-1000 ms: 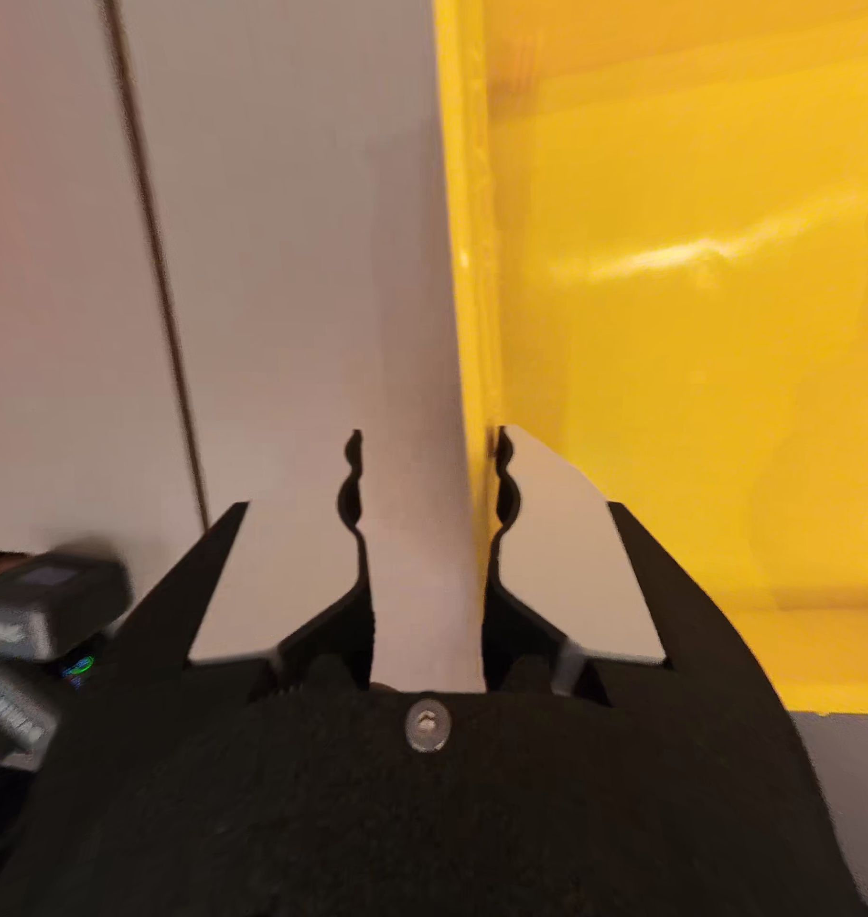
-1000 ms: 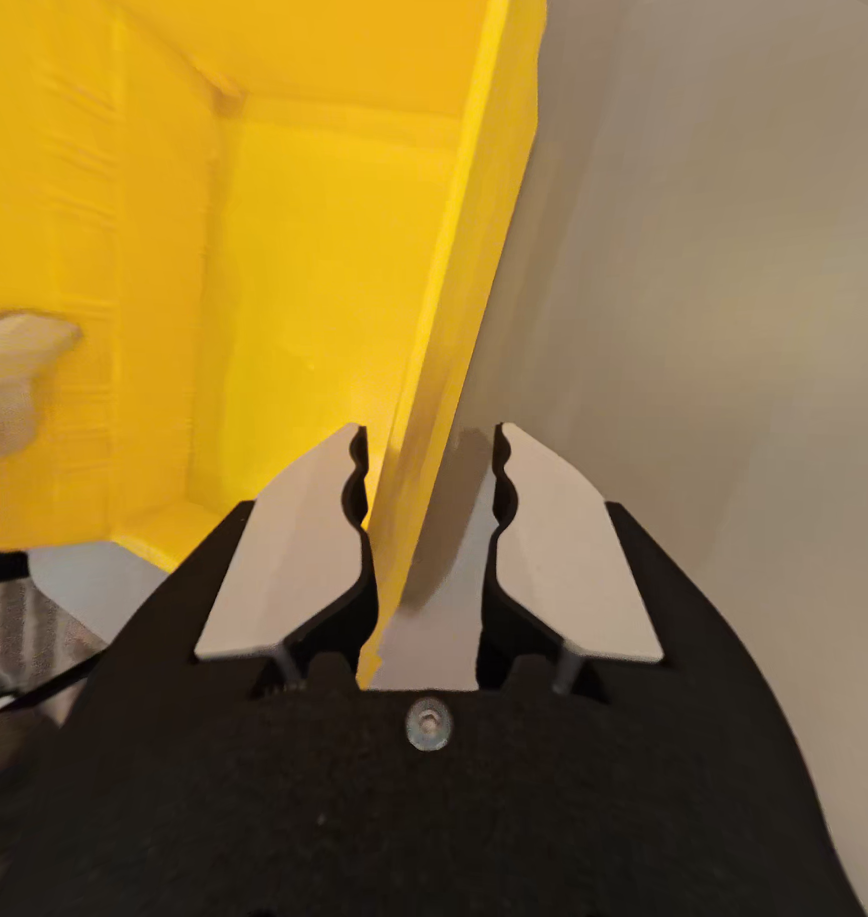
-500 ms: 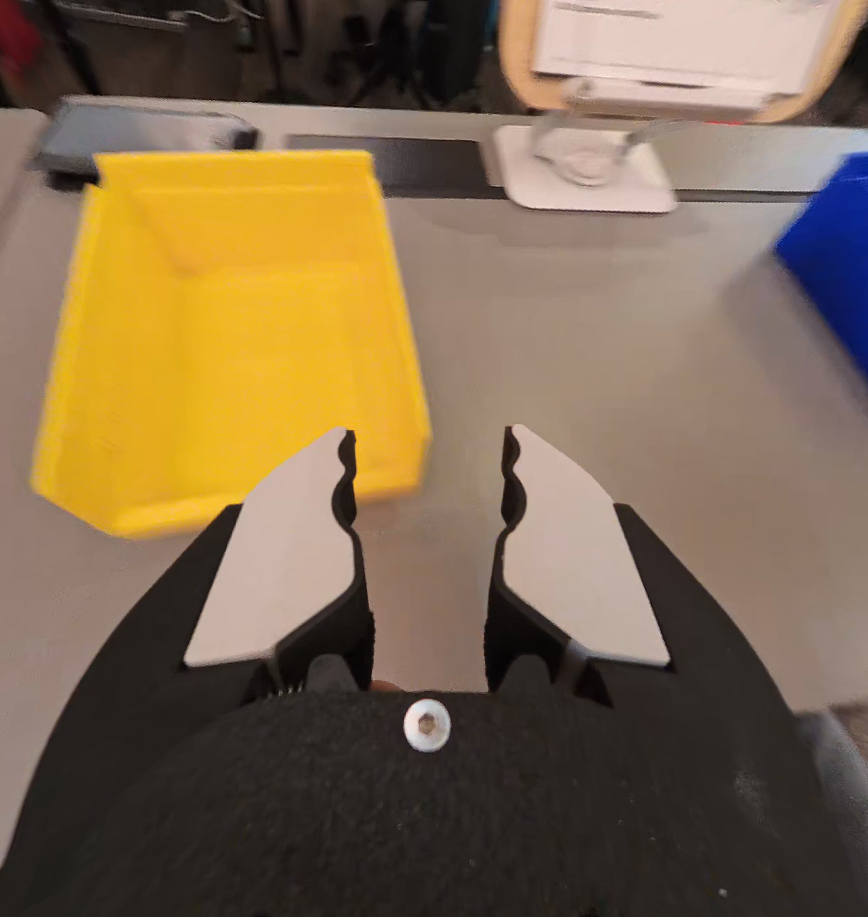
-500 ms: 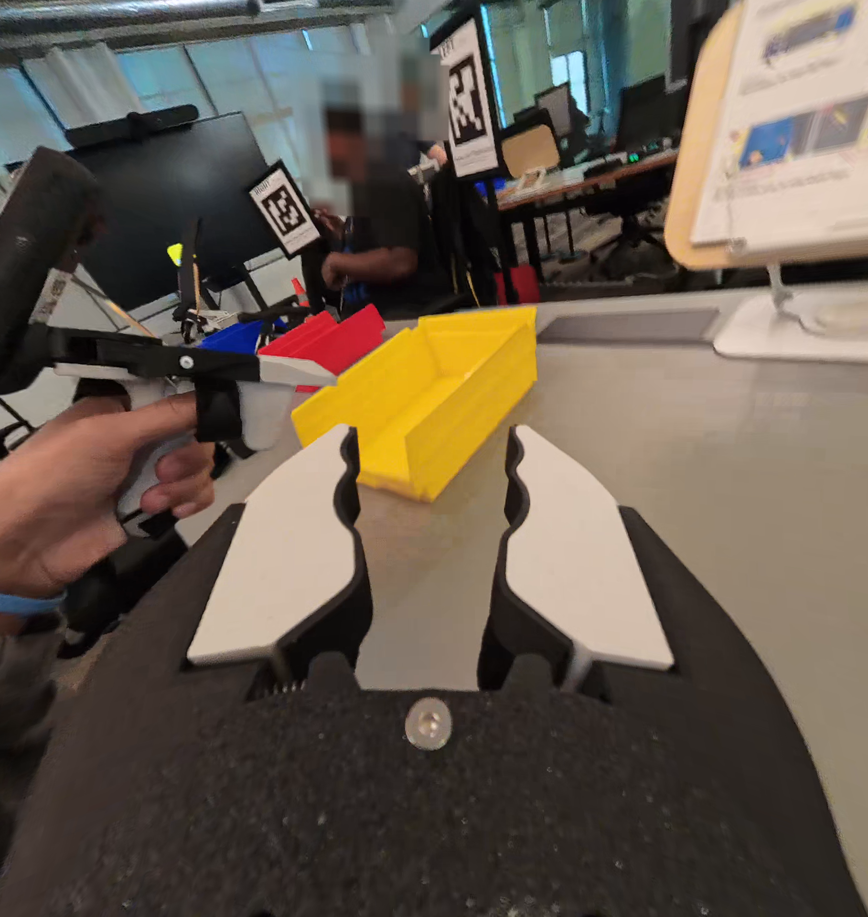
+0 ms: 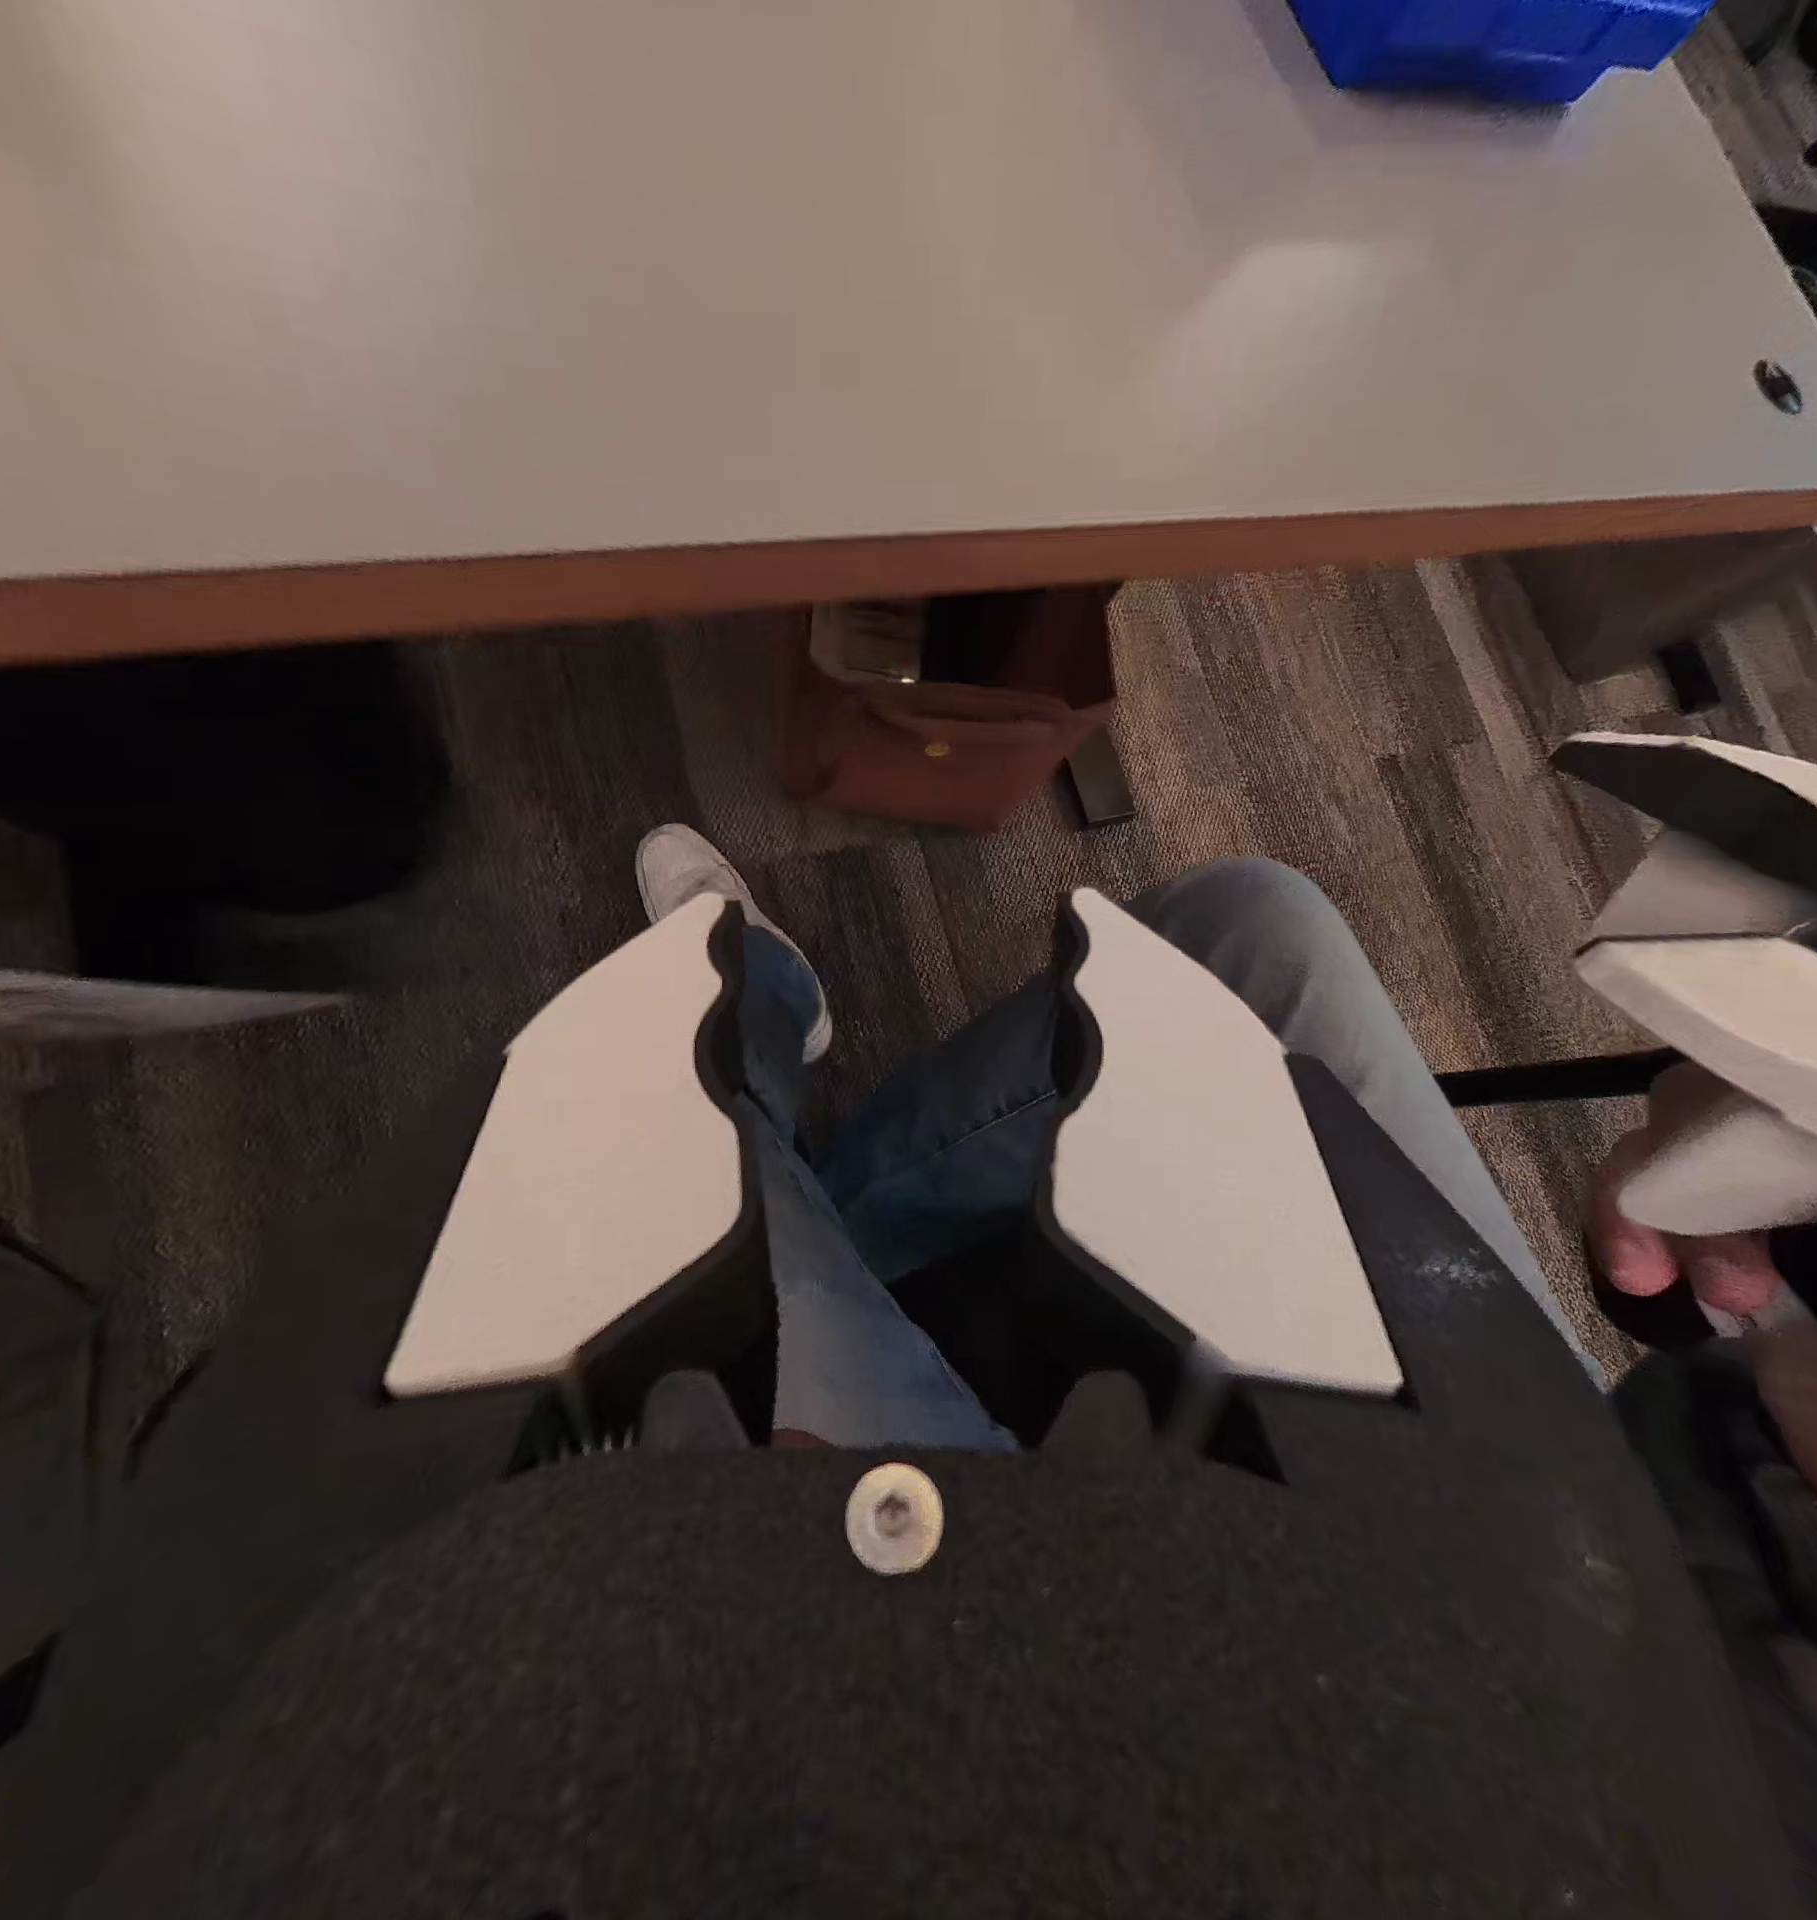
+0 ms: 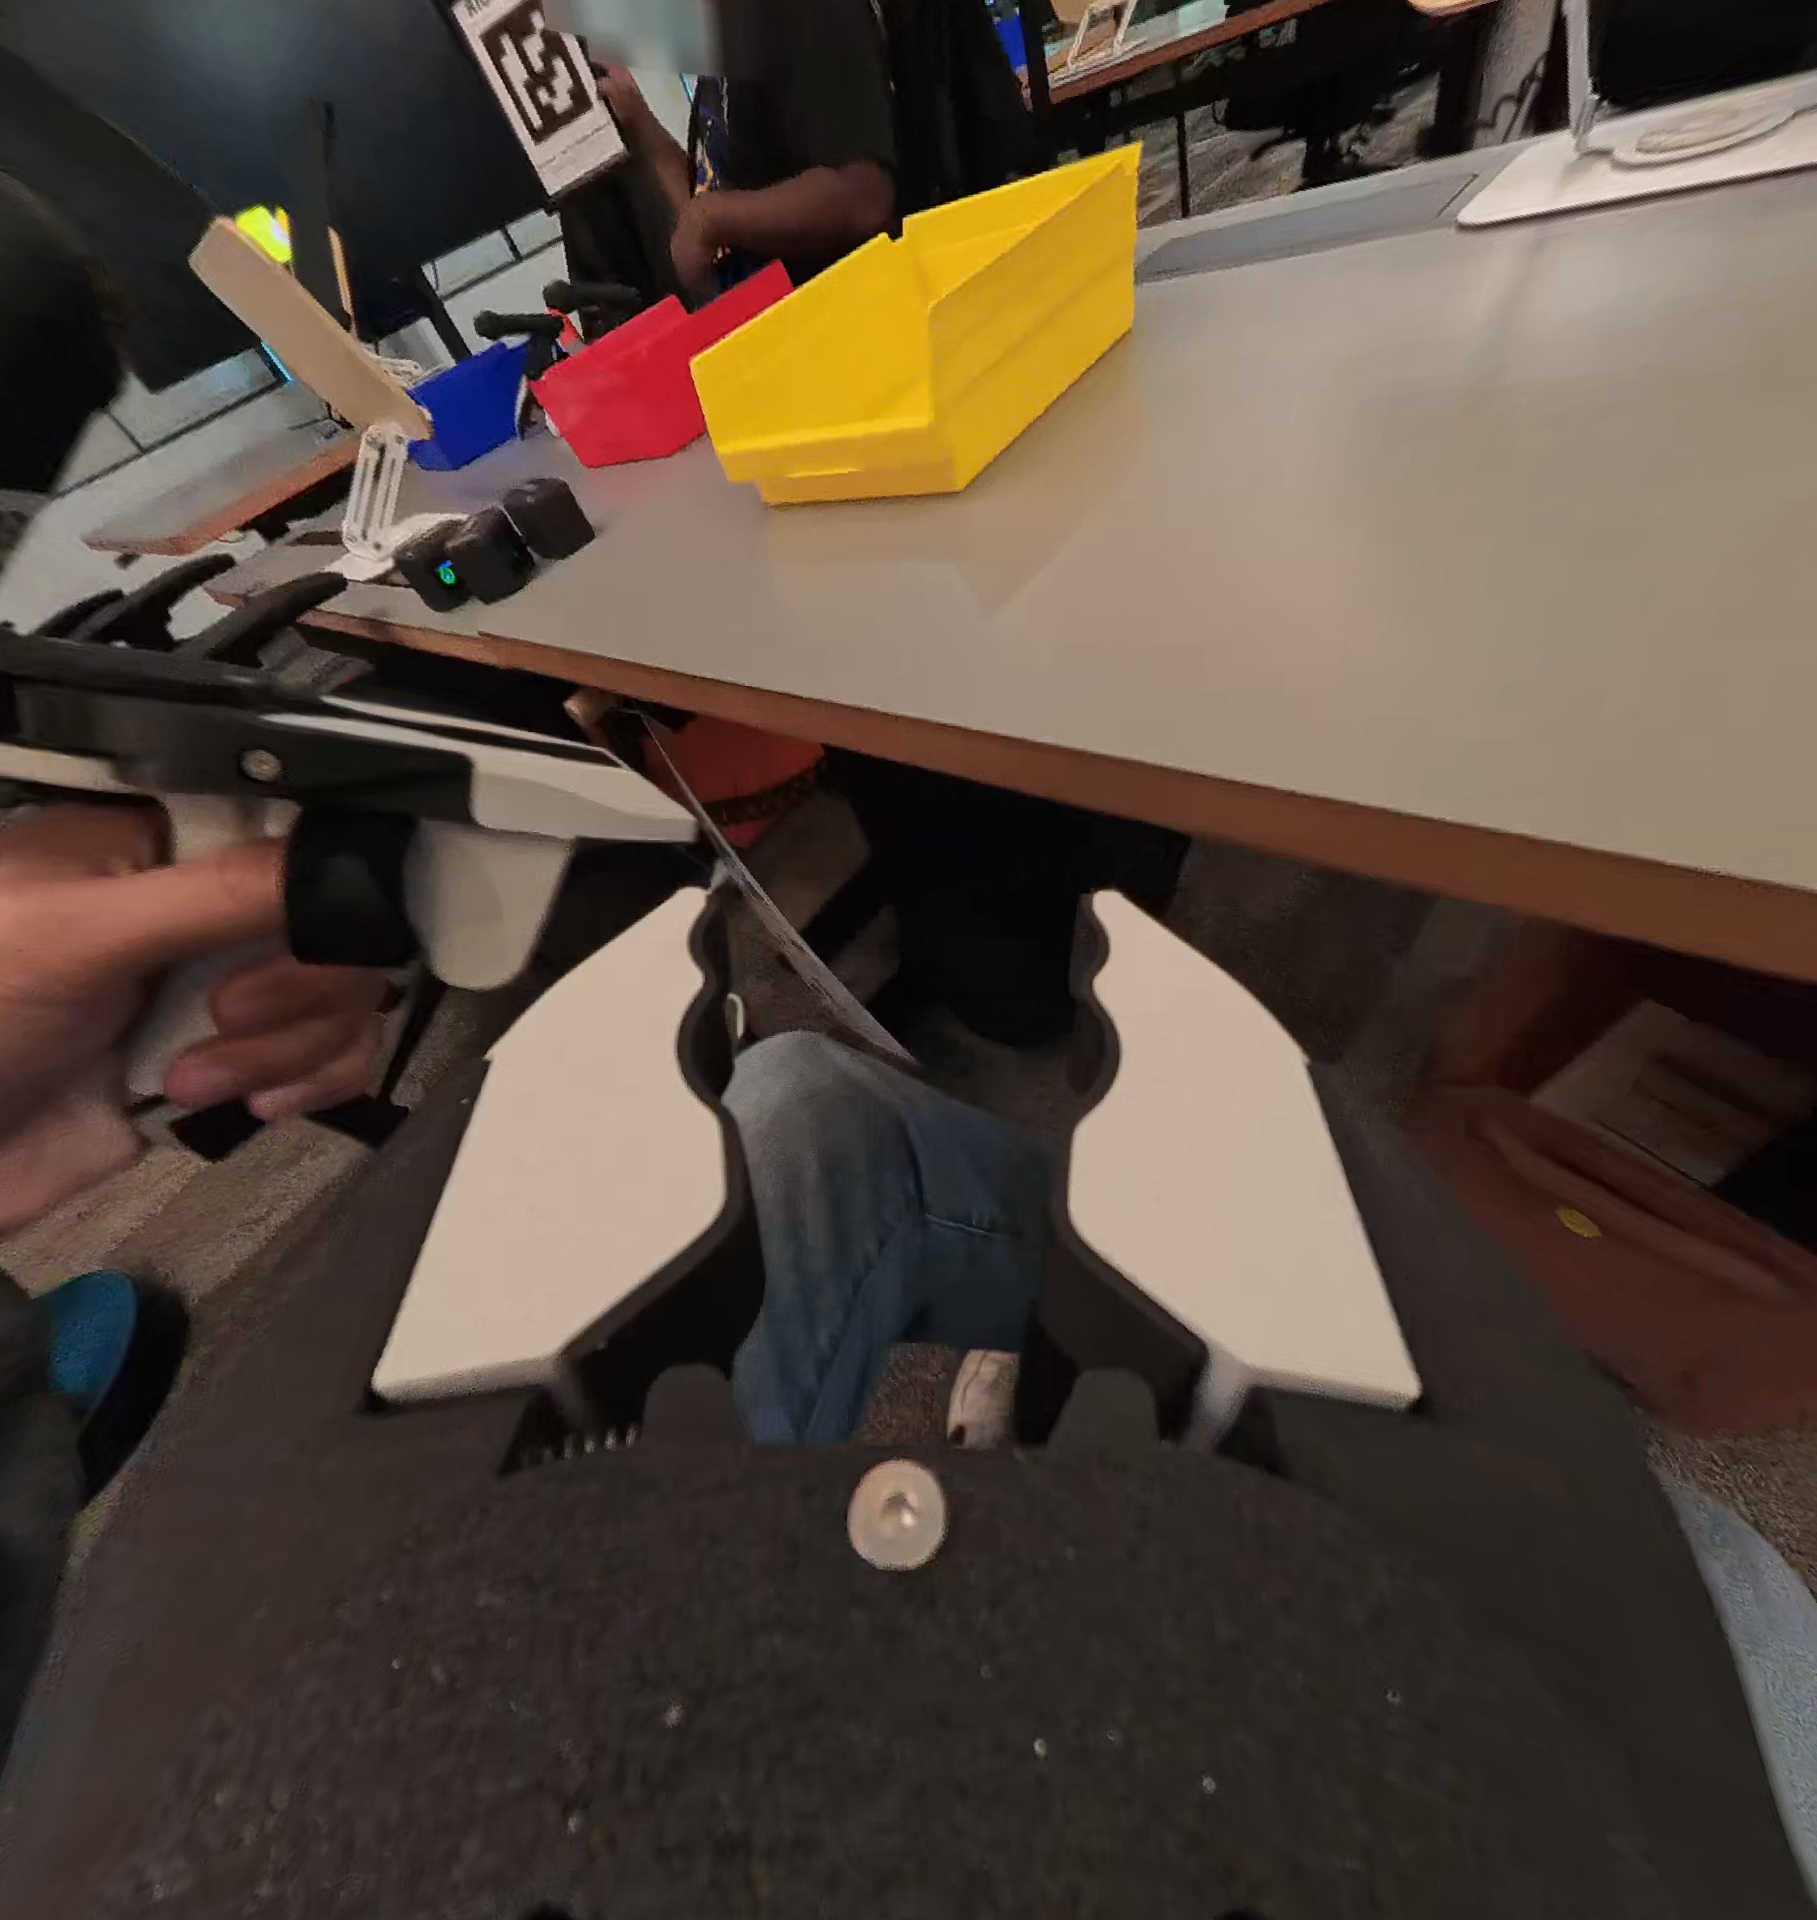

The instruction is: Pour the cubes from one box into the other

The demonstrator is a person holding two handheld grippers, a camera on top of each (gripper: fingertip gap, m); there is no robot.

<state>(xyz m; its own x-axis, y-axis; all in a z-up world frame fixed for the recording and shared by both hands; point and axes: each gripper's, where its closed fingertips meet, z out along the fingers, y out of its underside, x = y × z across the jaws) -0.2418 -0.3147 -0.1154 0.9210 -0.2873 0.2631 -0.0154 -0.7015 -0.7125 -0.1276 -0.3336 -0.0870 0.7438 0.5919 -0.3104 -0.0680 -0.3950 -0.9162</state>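
Left gripper, right gripper: both released, holding nothing, off the table's near edge over jeans-clad knees. Yellow box: on table, well beyond both. Blue box: far right corner.

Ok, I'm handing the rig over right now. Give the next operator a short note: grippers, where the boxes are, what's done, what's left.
Left gripper: open, empty, held off the table over the person's lap.
Right gripper: open, empty, also below the table edge.
Yellow box: upright on the table, nobody holding it; its inside cannot be seen from here.
Blue box: at the far right of the table, only a corner visible.
No cubes are visible in either view, so I cannot confirm the pour.
Left: look into both boxes; if cubes remain in one, grip it and tip it into the other.
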